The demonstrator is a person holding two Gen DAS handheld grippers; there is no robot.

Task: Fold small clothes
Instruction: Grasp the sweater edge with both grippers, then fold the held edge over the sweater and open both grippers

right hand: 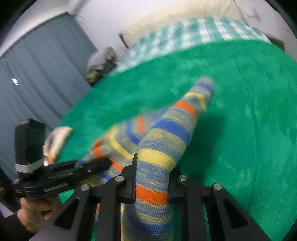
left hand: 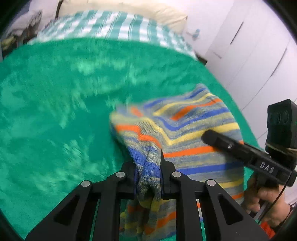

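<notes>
Green plush blanket covers the bed as our work surface; checked bedding and a cream pillow lie at its far end, with white cupboard doors on one side and a grey curtain on the other.

We note the striped knit garment sits on the blanket, partly lifted and draped between our two tools. Both views are motion-blurred, so fine edges are hard to read.

Left gripper: clenched on a bunched blue-and-grey edge of the knit, fabric pinched between the pads. Right gripper: clamped around a tubular striped part, probably a sleeve, which runs forward onto the blanket.

Step in hand, as we judge it: carrying the gripped edges over for a fold. To do it well we should keep both grips level with each other, hold the cloth lightly taut so it does not sag, and lay the edge down squarely before letting go.

Pose: both tools angle downward toward the bed. From the left view, the right tool enters from the side, a hand wrapped on its handle; the right view shows the left hand likewise low beside the garment.
</notes>
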